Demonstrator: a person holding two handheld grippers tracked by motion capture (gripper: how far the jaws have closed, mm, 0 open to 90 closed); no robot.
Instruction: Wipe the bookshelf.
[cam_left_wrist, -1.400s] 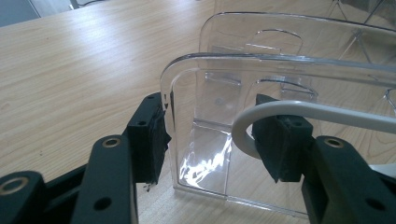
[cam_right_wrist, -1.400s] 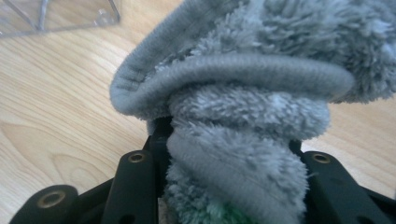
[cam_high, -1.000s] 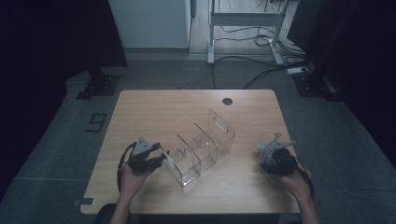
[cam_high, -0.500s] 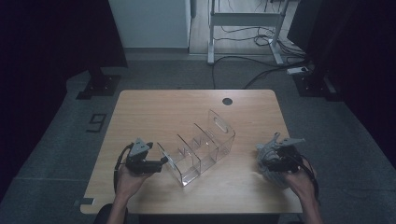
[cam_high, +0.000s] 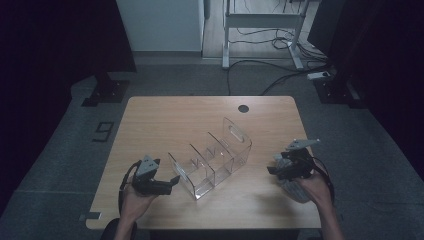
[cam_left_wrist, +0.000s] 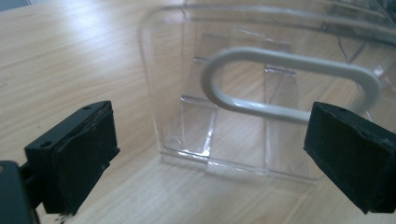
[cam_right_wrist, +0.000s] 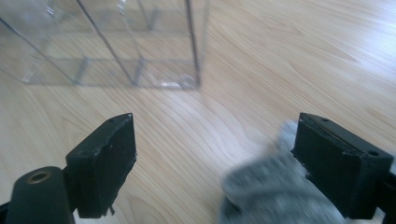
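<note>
A clear plastic organizer (cam_high: 212, 160) with several dividers stands near the middle of the wooden table (cam_high: 165, 120), running slantwise from near-left to far-right. The left gripper (cam_high: 167, 183) sits just left of its near end, its jaws having just been opening and now spread wide with nothing between them, facing the organizer's end wall and oval handle slot (cam_left_wrist: 289, 84). At the right, the right gripper (cam_high: 272, 170) is held above a grey cloth (cam_high: 295, 190), its jaws also just opened and apart, gripping nothing.

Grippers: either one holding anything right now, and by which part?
Nothing held. Left gripper is open before the clear organizer; right gripper is open above a grey cloth.
</note>
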